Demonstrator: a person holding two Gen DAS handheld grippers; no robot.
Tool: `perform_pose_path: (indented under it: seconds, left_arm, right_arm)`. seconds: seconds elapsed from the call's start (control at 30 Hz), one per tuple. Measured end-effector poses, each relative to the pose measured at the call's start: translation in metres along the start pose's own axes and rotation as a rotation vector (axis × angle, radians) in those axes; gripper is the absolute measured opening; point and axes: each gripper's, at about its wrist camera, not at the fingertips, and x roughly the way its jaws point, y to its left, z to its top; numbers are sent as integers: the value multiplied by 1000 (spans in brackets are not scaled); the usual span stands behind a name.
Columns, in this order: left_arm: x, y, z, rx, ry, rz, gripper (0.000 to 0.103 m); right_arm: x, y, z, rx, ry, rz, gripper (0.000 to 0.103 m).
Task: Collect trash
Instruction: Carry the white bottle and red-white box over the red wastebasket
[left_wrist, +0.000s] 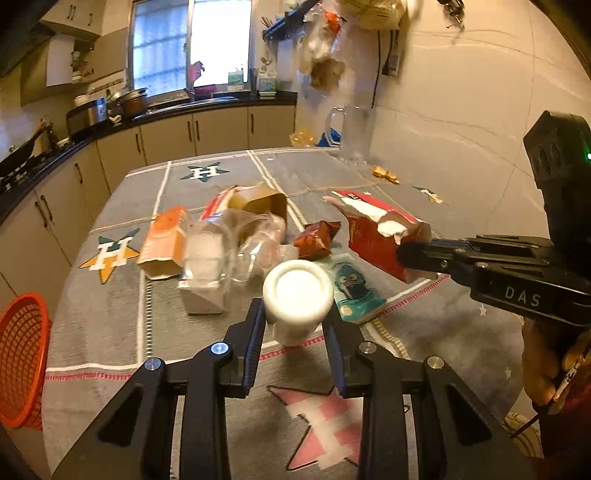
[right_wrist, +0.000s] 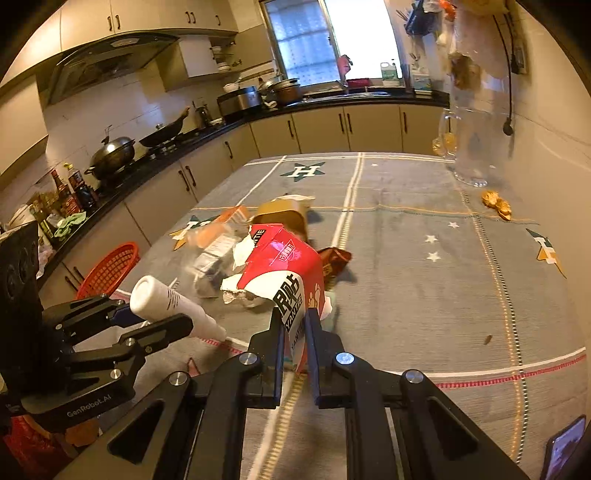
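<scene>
My left gripper (left_wrist: 297, 321) is shut on a white plastic tube (left_wrist: 297, 295) and holds it above the table; the tube also shows in the right wrist view (right_wrist: 173, 301). My right gripper (right_wrist: 295, 325) is shut on a torn red and white carton (right_wrist: 288, 273), also seen in the left wrist view (left_wrist: 380, 232). Trash lies mid-table: an orange box (left_wrist: 164, 240), a brown open box (left_wrist: 258, 203), clear plastic wrap (left_wrist: 221, 251), a red snack bag (left_wrist: 317, 238) and a blue cartoon packet (left_wrist: 352, 291).
An orange mesh basket (left_wrist: 22, 362) stands at the table's left edge, also visible in the right wrist view (right_wrist: 110, 269). A clear glass jug (left_wrist: 354, 133) stands at the far right by the wall. Golden scraps (left_wrist: 386, 174) lie near it. Kitchen counters run along the left and back.
</scene>
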Motion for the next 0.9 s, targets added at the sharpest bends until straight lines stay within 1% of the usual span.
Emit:
perform_pose_path:
  seconds: [0.17,0.47,0.9]
  left_arm:
    - [-5,10,-5,-26,-4,4,30]
    - [-16,17,-7,-43,-25,17,30]
    - [-28,29,-10,-65,-41,60,30]
  right_arm:
    - [0,8,-1,-11,4,14,12]
    - [1,15,0,-24,11,35,12]
    - [3,30,1,-38,18,74,12]
